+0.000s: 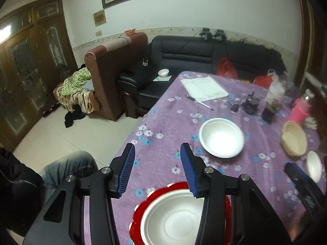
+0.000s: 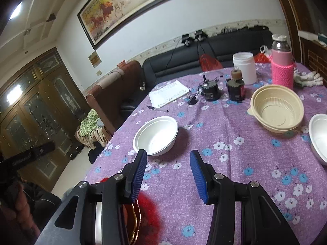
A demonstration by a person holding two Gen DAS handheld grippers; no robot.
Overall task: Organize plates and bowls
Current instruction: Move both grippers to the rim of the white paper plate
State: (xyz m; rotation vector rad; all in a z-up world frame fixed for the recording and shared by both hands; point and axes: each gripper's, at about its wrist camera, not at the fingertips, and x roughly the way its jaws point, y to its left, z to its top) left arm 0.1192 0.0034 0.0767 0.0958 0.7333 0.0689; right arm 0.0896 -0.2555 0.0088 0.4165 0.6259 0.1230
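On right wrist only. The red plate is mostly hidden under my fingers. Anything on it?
Observer: Yes, a white foam bowl sits inside the red scalloped plate.
Operator: Left side state?
Observer: The left gripper is open and holding nothing, near the plate's far edge.
Operator: Any bowls off the table?
Observer: One small white bowl on the black sofa.

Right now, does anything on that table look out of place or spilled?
Nothing is spilled or broken. The one stray is a white bowl off the table, sitting on the black sofa; the rest stand upright on the purple cloth.
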